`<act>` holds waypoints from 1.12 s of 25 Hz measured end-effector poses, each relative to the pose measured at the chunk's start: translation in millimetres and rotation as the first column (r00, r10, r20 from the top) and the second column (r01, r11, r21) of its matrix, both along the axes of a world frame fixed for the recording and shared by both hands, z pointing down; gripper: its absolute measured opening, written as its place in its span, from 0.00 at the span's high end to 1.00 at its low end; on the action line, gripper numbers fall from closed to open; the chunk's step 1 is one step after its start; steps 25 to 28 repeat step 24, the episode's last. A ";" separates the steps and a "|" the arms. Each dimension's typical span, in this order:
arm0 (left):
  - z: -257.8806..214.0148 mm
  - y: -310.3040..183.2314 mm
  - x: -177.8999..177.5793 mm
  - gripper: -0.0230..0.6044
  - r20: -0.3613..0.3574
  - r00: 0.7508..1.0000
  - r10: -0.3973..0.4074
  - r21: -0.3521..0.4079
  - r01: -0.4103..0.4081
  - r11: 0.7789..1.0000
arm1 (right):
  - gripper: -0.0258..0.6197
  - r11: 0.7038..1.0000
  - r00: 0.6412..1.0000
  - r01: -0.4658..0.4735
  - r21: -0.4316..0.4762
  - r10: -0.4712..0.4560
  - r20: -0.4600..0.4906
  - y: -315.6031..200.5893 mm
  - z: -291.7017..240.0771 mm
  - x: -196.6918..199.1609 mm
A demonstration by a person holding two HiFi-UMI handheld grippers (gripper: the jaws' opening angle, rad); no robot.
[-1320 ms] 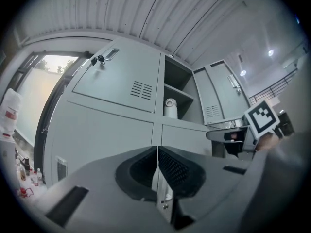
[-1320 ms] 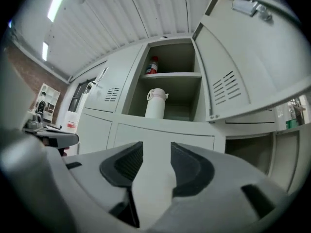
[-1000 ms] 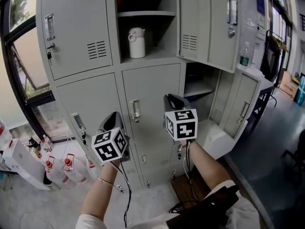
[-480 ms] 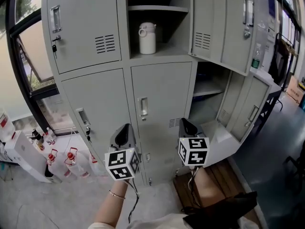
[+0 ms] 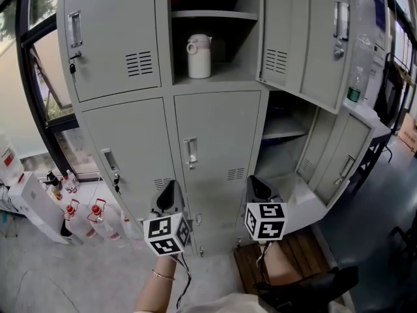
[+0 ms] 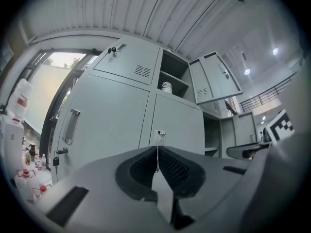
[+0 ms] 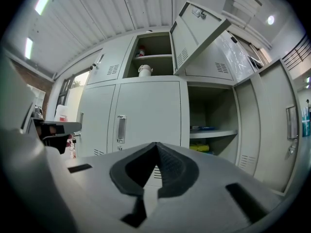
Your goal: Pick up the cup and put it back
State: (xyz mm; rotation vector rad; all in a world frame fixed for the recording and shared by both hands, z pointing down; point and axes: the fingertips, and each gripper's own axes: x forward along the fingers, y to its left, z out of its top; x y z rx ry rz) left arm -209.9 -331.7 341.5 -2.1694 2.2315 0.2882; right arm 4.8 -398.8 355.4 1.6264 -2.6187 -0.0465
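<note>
Head view, looking steeply down a bank of grey lockers. We mark the cup, white and lidded. It stands upright on the floor of an open compartment in the upper row, beneath a shelf. That compartment's door is swung open to the right.

Both grippers hang well below the cup, in front of the closed lower doors, and neither touches cup or locker. The left gripper sits before the seam between two closed doors. In its own view the fingers lie together with only a hairline slit between them, and nothing is held. The cup shows small and far above them.

The right gripper is beside the left one, at the edge of the open lower compartments. Its own view shows the fingers pressed together — empty as well. The cup is again high in the open compartment beyond.

To the right, two lower compartments stand open, with blue and yellow items inside that we cannot identify. A bottle with a green label stands on top of the low locker at far right. At left are a window and clear bottles with red fittings on the floor. The person's left forearm wears a thin bracelet, and a cable trails from the gripper.
</note>
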 end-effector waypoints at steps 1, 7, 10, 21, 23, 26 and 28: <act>1.3 0.6 1.8 0.95 -0.003 1.000 -0.006 0.000 0.006 1.000 | 0.98 1.000 1.000 0.002 0.000 -0.002 0.002 0.0 -0.6 1.8; 5.4 -2.4 6.2 0.95 -0.023 0.999 -0.030 -0.007 0.030 1.000 | 0.98 1.000 1.000 0.009 0.020 -0.009 -0.013 -3.4 -6.6 7.5; 5.8 -5.8 10.7 0.95 -0.021 0.999 -0.031 -0.010 0.030 0.999 | 0.98 1.000 1.000 0.006 0.018 -0.006 -0.019 -7.2 -4.9 12.2; 13.0 -10.3 22.8 0.95 -0.022 1.000 -0.017 -0.029 0.017 0.999 | 0.98 1.000 1.000 0.021 -0.003 -0.021 -0.019 -8.7 6.7 20.1; 14.6 -10.1 24.3 0.95 -0.026 1.000 -0.016 -0.033 0.015 0.999 | 0.98 1.000 0.999 0.025 -0.004 -0.025 -0.020 -7.8 7.2 20.5; 15.5 -10.0 25.1 0.95 -0.028 0.999 -0.015 -0.036 0.014 0.999 | 0.98 1.000 0.999 0.027 -0.003 -0.027 -0.020 -7.2 7.3 20.6; 15.5 -10.0 25.1 0.95 -0.028 0.999 -0.015 -0.036 0.014 0.999 | 0.98 1.000 0.999 0.027 -0.003 -0.027 -0.020 -7.2 7.3 20.6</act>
